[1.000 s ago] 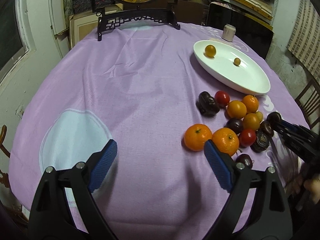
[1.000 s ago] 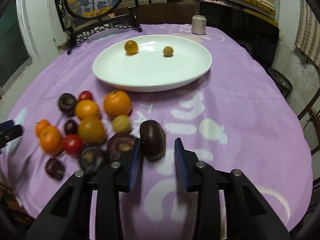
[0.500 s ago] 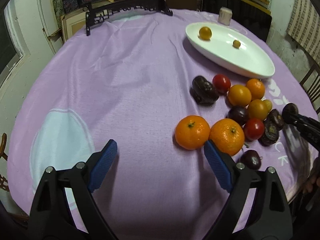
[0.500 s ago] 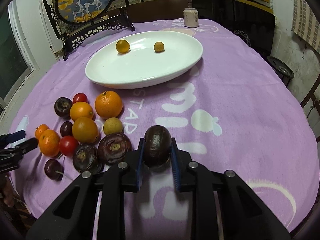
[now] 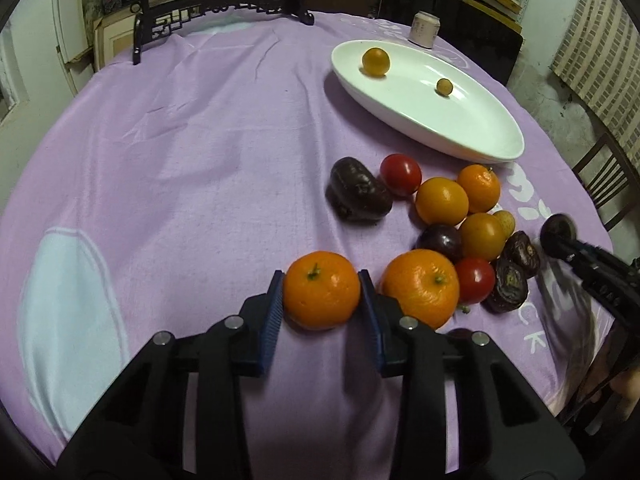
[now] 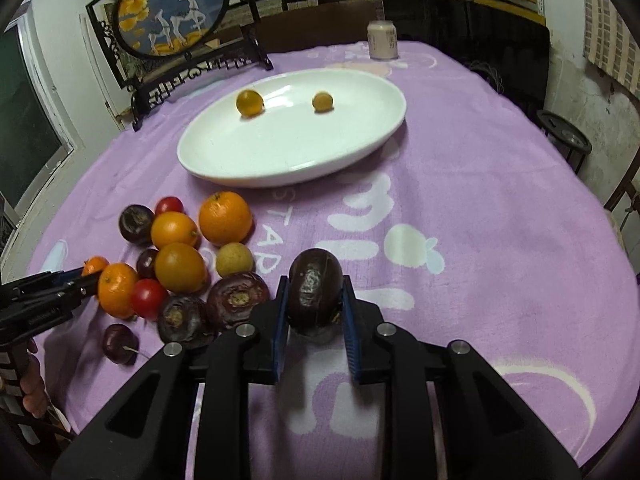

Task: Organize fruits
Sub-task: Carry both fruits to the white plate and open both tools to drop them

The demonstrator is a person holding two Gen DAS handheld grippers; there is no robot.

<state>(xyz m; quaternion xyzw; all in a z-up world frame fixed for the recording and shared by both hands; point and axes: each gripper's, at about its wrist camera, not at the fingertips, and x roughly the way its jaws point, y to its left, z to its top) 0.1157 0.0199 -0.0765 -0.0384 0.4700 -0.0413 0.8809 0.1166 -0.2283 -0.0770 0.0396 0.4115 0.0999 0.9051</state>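
Observation:
My left gripper (image 5: pixel 322 300) is shut on an orange mandarin (image 5: pixel 322 294) at the near edge of a fruit pile on the purple cloth. A second mandarin (image 5: pixel 420 293) lies just to its right. My right gripper (image 6: pixel 313 300) is shut on a dark purple passion fruit (image 6: pixel 315 290) and holds it just above the cloth, right of the pile (image 6: pixel 180 264). The white oval plate (image 6: pixel 344 152) lies farther back with two small yellow-orange fruits (image 6: pixel 249 102) on it. The plate also shows in the left wrist view (image 5: pixel 472 128).
The pile holds oranges, red tomatoes (image 5: pixel 401 174), dark purple fruits (image 5: pixel 358 196) and a cherry (image 6: pixel 119 343). A black framed screen (image 6: pixel 176 20) and a small can (image 6: pixel 382 39) stand at the table's far edge. A chair (image 5: pixel 608 184) is at the right.
My left gripper moved forward and closed on the mandarin. My right gripper closed on the passion fruit and has lifted it slightly.

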